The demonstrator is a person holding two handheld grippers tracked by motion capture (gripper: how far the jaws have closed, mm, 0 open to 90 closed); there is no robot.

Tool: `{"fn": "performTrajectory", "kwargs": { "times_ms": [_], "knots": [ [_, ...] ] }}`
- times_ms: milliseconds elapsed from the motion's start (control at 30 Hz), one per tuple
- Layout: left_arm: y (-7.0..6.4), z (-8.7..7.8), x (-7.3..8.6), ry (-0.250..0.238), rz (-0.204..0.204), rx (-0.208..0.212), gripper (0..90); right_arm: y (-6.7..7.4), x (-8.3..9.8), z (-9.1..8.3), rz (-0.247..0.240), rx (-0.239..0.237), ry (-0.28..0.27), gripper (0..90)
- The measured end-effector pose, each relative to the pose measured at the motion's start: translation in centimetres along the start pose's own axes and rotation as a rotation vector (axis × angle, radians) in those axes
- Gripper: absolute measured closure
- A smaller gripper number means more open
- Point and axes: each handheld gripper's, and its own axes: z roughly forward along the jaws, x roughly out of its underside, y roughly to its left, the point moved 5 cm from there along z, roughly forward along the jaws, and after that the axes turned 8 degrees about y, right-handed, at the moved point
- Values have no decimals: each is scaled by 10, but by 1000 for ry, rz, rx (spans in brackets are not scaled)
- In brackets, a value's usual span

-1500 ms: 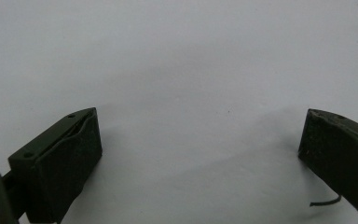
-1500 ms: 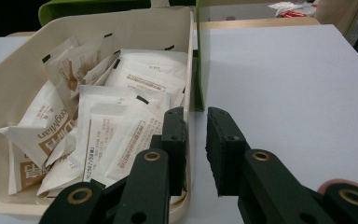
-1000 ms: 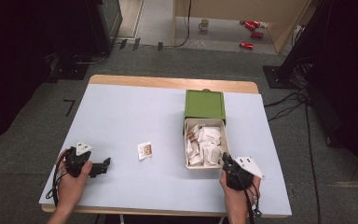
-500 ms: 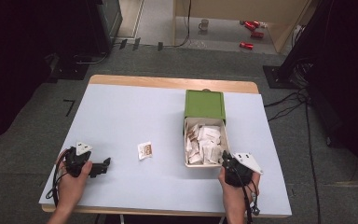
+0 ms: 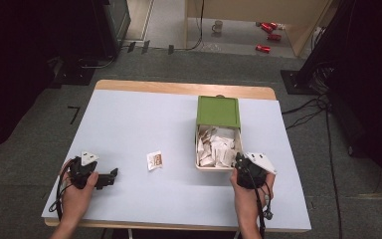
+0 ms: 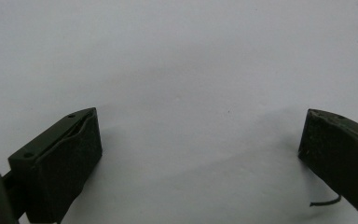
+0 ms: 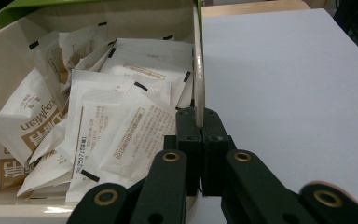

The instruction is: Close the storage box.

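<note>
I see my right gripper (image 7: 200, 140) pinched tight on the near right wall of the cream box (image 5: 218, 168) (its green lid (image 5: 218, 110) stands open at the far side), with white sachets (image 7: 121, 126) heaped inside, just left of the jaws. My left gripper (image 5: 110, 177) rests spread wide over bare table (image 5: 139, 119). A lone sachet (image 5: 154, 160) lies just beyond it, toward the box.
</note>
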Motion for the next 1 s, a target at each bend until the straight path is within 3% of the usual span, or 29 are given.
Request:
{"fn": "performTrajectory", "kwargs": {
  "times_ms": [1000],
  "knots": [
    [0,0,0,2,1,0,0,0,-21,42,8,16,30,896]
  ]
}}
